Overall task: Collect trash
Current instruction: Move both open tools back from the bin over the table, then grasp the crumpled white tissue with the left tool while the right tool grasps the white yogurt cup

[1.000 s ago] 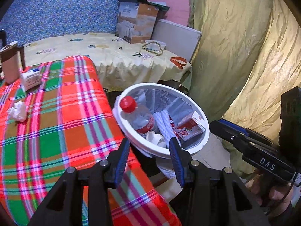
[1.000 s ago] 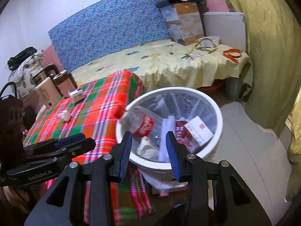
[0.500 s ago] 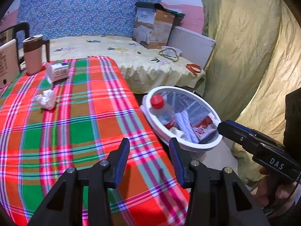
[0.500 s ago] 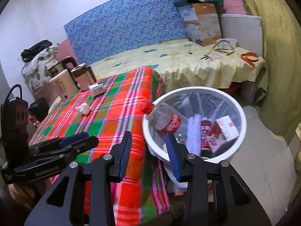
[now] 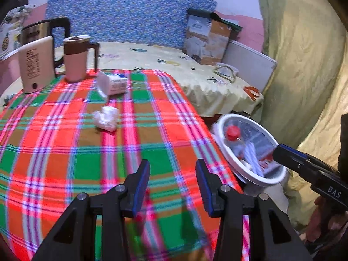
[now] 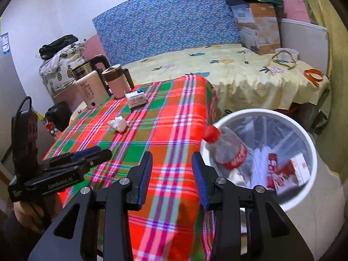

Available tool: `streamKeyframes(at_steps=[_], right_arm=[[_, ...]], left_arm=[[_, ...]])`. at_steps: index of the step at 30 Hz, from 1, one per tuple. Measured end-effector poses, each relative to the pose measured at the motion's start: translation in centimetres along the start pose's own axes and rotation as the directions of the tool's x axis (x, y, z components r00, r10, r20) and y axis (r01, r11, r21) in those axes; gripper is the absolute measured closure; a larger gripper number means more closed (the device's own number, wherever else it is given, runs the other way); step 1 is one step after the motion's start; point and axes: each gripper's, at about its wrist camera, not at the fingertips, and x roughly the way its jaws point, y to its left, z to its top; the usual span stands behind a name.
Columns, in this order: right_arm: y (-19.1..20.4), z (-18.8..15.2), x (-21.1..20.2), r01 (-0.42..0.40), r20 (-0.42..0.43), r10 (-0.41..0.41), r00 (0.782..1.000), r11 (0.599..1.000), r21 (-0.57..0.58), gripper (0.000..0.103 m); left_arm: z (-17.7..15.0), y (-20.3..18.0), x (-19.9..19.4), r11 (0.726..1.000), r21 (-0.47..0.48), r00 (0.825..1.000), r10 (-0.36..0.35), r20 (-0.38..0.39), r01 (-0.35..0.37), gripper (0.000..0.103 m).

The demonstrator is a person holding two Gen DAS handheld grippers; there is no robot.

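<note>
Both grippers, left gripper [image 5: 173, 181] and right gripper [image 6: 171, 179], hung spread and empty above the plaid table [image 5: 65, 163], likely lining up on the crumpled tissue [image 5: 106, 118].

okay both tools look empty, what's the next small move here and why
Probably ease the left tool forward toward the crumpled tissue. Both tools are open and empty, the tissue lies loose on the plaid tablecloth, and the trash bin already holds a bottle.

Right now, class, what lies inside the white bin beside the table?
In the bin: a red-capped bottle, a red-and-white carton, white paper and a clear liner. Whatever lies beneath them, and the bin's bottom, is covered.
</note>
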Motion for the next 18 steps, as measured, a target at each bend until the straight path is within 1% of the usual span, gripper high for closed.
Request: streamKeyframes(at_steps=[4,7,9,15,18], right_arm=[[0.7,0.8,0.9,-0.011,-0.009,0.011,1.0,1.0,-0.016,0.063],[1.1,1.3,1.6,-0.021,-0.016,0.02,1.0,1.0,-0.022,0.063],[1.3,1.6,1.9,-0.023,-0.018,0.022,1.0,0.999,-0.027,0.063],[1.9,2.4,3.3,-0.032,-0.033,0.031,0.999,0.999,-0.043,0.063],[2.0,2.7,4.2,-0.034,-0.044,0.032,0.998,0.998,-0.047,0.062]], left_arm=[[1.1,2.3,0.6,0.999,-0.03,0.999,0.039,0.002,-0.039,0.057],[2.0,3.8,1.3,0.997,-0.058,0.999,0.05,-0.002,-0.05,0.049],[2.6,4.7,1.9,0.996,-0.068,0.998,0.063,-0.001,-0.063,0.049],[3.9,6.6,4.6,0.991,-0.087,0.994,0.103,-0.027,-0.105,0.047],[4.4,7.5,6.4,0.988,-0.1,0.992,0.116,-0.042,-0.12,0.044]])
